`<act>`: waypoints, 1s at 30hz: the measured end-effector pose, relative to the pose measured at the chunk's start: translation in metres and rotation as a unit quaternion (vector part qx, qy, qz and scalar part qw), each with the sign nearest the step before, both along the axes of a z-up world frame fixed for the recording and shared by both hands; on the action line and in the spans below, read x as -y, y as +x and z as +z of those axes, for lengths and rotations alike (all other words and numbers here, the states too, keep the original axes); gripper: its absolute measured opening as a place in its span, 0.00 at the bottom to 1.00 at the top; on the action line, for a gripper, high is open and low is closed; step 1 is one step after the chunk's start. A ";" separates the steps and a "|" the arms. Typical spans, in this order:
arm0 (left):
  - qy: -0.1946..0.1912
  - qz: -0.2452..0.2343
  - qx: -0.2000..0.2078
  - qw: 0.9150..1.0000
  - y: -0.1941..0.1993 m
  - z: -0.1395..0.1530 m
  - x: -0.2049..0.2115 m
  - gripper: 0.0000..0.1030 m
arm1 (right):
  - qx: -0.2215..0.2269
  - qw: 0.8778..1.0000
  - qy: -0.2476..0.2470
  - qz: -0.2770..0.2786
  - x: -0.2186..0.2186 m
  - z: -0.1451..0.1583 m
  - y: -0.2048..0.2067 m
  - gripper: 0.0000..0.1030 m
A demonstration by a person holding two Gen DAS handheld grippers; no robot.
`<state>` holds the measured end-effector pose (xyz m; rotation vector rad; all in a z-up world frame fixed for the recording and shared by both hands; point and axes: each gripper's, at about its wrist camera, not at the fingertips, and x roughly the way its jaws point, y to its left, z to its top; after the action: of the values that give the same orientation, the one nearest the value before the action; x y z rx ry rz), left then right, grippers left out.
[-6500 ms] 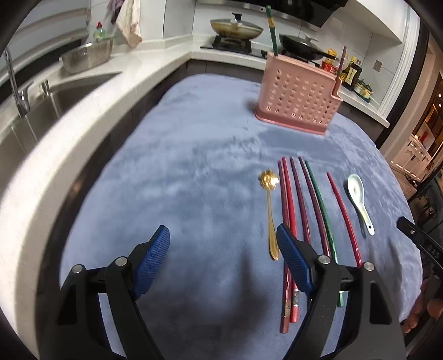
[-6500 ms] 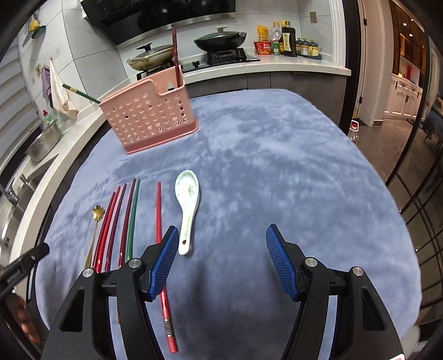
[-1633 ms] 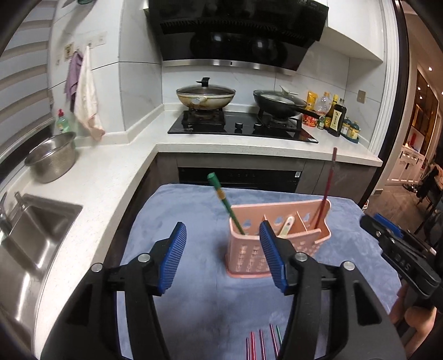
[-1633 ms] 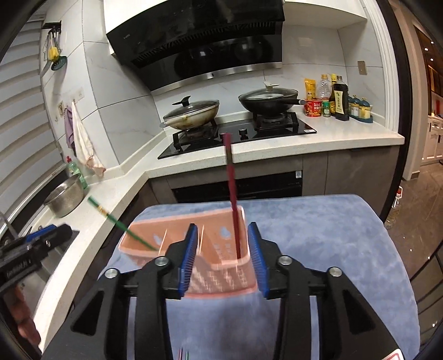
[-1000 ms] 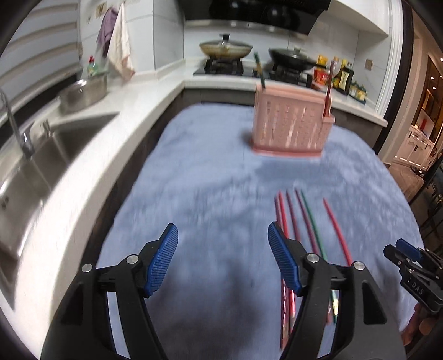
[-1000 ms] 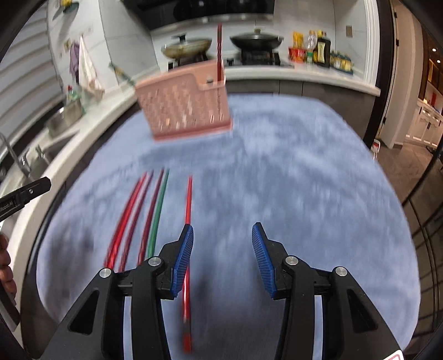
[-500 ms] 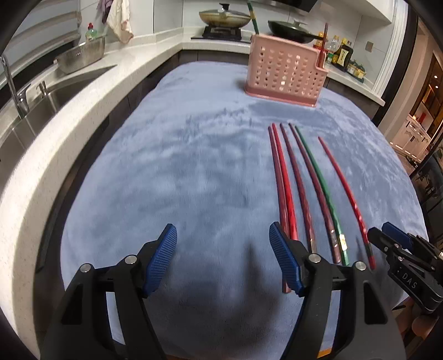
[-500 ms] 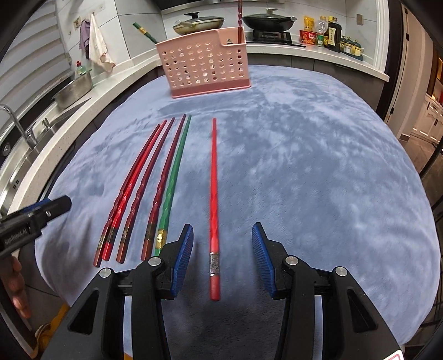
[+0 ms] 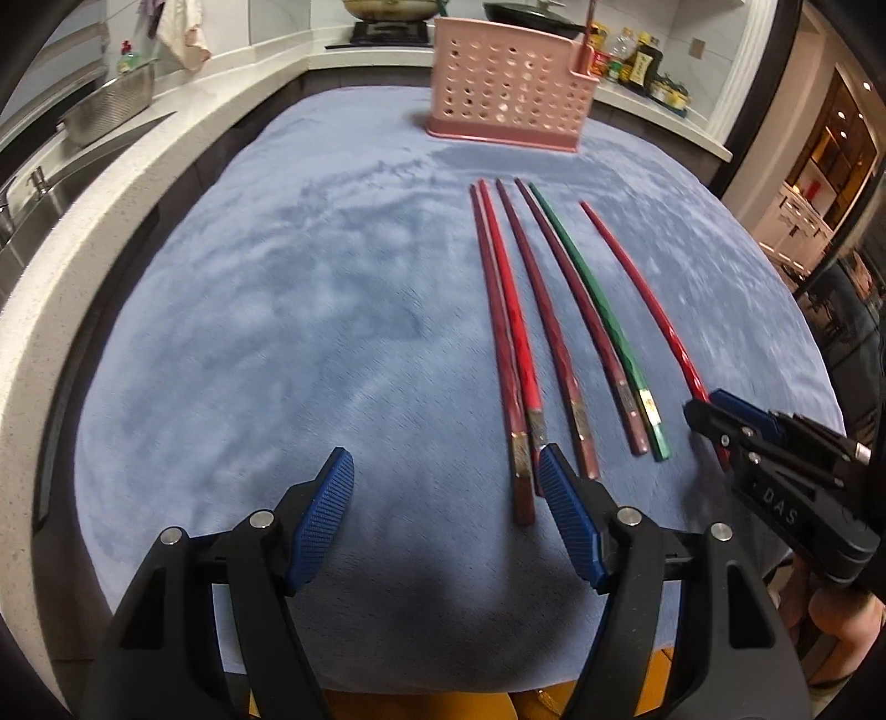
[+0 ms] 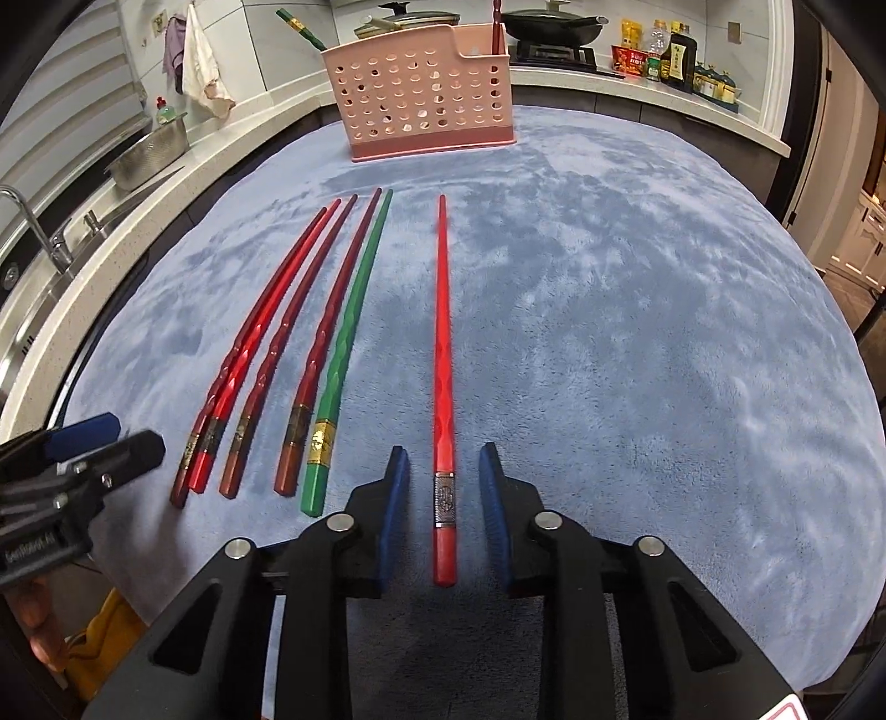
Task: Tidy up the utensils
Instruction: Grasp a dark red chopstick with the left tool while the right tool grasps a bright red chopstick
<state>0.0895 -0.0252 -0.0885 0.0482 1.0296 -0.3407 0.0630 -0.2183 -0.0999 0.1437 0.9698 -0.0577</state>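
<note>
Several chopsticks lie in a row on the blue cloth: dark red ones (image 9: 509, 338), a green one (image 9: 601, 327) and a lone bright red one (image 10: 443, 354). My right gripper (image 10: 444, 493) is open, its jaws on either side of the lone red chopstick's thick end, low over the cloth. It also shows in the left wrist view (image 9: 720, 421). My left gripper (image 9: 443, 498) is open and empty, just left of the dark red chopsticks' ends. The pink perforated holder (image 10: 423, 94) stands at the far end with a green and a red chopstick in it.
The blue cloth (image 9: 277, 310) covers the table. A white counter with a sink (image 9: 33, 199) and a steel bowl (image 9: 108, 108) runs along the left. A stove with pans (image 10: 554, 25) and bottles (image 10: 673, 55) stand behind the holder.
Both grippers have dropped lower and moved forward toward the chopstick ends. My right gripper's jaws now straddle the lone red chopstick. Earlier, the spoons went from the cloth into the holder.
</note>
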 end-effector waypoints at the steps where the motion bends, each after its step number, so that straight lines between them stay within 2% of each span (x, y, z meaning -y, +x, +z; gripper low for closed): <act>1: -0.001 -0.002 -0.001 1.000 0.000 -0.001 0.001 0.64 | 0.000 1.000 -0.001 0.000 0.000 0.000 0.000 0.20; 10: 0.013 -0.003 -0.007 1.000 0.001 -0.011 0.004 0.62 | 0.000 1.000 -0.001 -0.001 0.002 -0.002 0.000 0.19; 21: 0.035 -0.002 0.004 0.999 0.004 -0.018 0.011 0.61 | -0.001 1.000 -0.001 -0.002 0.001 -0.002 0.000 0.19; 27: 0.042 0.003 0.016 0.999 0.005 -0.018 0.010 0.47 | 0.001 1.000 -0.002 -0.002 0.001 -0.002 0.000 0.19; 30: 0.035 0.006 0.019 0.999 0.007 -0.015 0.007 0.32 | 0.000 1.000 -0.002 0.000 0.001 -0.002 0.000 0.19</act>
<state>0.0963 -0.0319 -0.1038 0.1111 1.0046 -0.2925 0.0629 -0.2191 -0.1023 0.1400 0.9688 -0.0607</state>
